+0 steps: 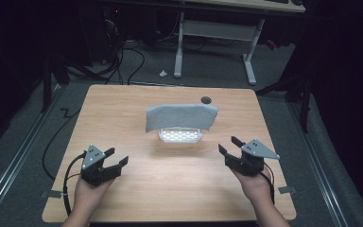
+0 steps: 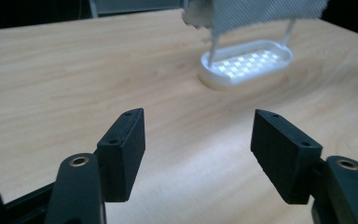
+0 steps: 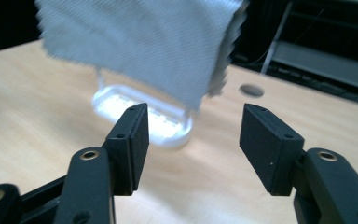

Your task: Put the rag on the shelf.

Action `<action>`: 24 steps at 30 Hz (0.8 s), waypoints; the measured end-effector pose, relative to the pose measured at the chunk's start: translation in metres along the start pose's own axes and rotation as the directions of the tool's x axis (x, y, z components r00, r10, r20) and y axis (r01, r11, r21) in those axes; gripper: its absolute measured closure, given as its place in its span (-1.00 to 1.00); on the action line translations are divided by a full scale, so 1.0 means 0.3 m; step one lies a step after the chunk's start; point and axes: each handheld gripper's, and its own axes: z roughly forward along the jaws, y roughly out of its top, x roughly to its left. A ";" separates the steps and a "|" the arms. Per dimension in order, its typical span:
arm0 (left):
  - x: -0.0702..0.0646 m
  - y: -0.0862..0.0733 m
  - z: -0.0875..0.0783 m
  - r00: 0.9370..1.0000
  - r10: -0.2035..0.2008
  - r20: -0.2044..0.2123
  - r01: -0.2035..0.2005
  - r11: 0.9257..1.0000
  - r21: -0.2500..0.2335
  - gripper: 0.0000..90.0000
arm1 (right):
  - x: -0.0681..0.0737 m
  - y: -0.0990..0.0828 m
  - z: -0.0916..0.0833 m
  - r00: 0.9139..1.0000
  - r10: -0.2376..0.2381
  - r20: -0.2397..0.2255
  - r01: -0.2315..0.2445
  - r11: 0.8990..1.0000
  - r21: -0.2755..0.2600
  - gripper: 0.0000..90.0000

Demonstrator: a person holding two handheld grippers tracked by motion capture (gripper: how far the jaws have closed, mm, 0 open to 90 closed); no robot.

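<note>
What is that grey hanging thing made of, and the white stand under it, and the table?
The grey cloth looks like woven fabric: a fine weave and frayed edges show in the right gripper view. The white rack looks like smooth moulded plastic, with a grid of holes in its base and thin posts. The table looks like wood or wood-look laminate, matte, with grain lines.

surface: light wood-grain table (image 1: 137, 118) with rounded corners, centre of the high view | on it: white oval rack base (image 1: 180, 136) (lit, grid-patterned), just above frame centre | table feature: small dark round hole (image 1: 206, 100) near the far edge, upper centre | surroundings: grey floor (image 1: 23, 137) around the table
</note>
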 end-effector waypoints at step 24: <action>-0.298 -0.116 0.105 0.980 0.102 0.172 -0.127 0.981 0.146 -0.26 | 0.202 -0.272 0.018 0.995 -0.031 -0.091 0.048 0.980 0.192 -0.17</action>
